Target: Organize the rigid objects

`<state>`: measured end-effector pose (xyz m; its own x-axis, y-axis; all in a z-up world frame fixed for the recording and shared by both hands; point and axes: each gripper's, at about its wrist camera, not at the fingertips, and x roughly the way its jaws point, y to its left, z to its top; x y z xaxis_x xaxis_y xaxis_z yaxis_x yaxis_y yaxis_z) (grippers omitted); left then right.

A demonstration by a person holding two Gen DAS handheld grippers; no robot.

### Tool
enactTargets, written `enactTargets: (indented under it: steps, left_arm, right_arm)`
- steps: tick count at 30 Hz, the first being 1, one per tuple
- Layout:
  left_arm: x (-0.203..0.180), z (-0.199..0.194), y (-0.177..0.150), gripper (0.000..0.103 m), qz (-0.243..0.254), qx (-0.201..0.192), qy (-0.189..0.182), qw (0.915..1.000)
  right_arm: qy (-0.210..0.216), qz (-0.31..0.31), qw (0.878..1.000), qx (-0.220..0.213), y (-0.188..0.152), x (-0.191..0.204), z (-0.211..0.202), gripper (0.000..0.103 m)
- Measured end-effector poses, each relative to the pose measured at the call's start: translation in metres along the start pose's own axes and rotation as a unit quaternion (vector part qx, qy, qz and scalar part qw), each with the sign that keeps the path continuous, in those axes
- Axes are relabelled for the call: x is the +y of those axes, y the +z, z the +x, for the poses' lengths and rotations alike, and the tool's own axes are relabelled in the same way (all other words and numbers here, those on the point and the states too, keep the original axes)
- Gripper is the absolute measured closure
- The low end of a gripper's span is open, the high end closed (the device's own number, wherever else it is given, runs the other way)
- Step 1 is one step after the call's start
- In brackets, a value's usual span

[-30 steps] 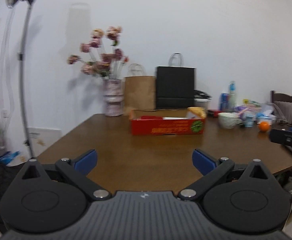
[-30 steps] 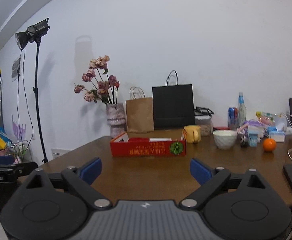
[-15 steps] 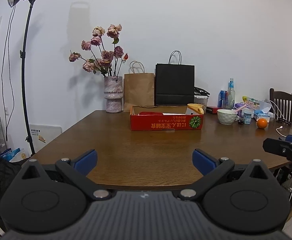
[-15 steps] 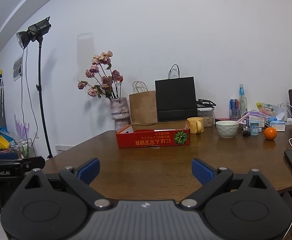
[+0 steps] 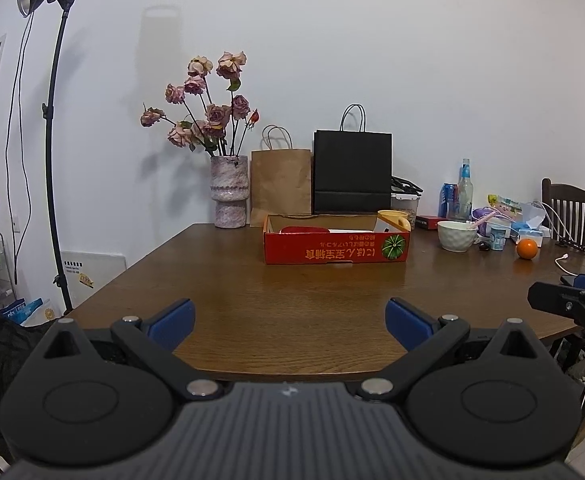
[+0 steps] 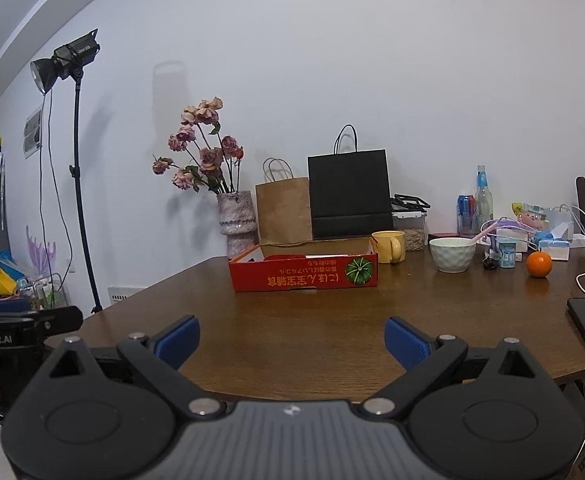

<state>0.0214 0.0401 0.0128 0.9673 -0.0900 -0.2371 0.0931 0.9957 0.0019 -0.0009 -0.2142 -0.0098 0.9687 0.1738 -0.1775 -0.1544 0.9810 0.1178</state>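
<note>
Both wide open, empty: left gripper (image 5: 290, 318), right gripper (image 6: 292, 338). Far ahead, yellow mug (image 6: 389, 246): stiff, smooth, probably breakable; best pinched at rim.

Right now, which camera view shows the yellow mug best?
The right wrist view. There the yellow mug stands clear beside the red cardboard box, with body and handle visible. In the left wrist view the mug is mostly hidden behind the box's right end; only its rim and handle show.
</note>
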Motion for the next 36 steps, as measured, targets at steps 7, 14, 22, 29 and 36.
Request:
enactTargets:
  steps: [7,14,22,29,36]
  left_arm:
    - [-0.0020,-0.0024,-0.0002,0.000,0.002,-0.004,0.003,1.0000]
    - [-0.0035,-0.0035,0.0008,0.000,0.004,-0.006,0.003,1.0000]
    - [-0.0037,-0.0039,0.0004,0.000,0.004,-0.006,0.002,1.0000]
    - [-0.0033,-0.0032,0.0024,0.000,0.004,-0.005,0.000,1.0000]
    - [0.0007,-0.0013,0.0039,0.000,0.004,-0.001,-0.005,1.0000]
  right_arm:
    - [0.001,0.001,1.000,0.003,-0.0012,-0.0019,0.0011,0.003]
    - [0.001,0.001,1.000,0.003,-0.0009,-0.0022,0.0008,0.003]
    - [0.001,0.001,1.000,0.004,-0.0019,-0.0030,0.0010,0.003]
    - [0.001,0.002,1.000,0.005,-0.0026,-0.0040,0.0017,0.003]
    - [0.000,0.003,1.000,0.006,-0.0039,-0.0037,0.0024,0.003]
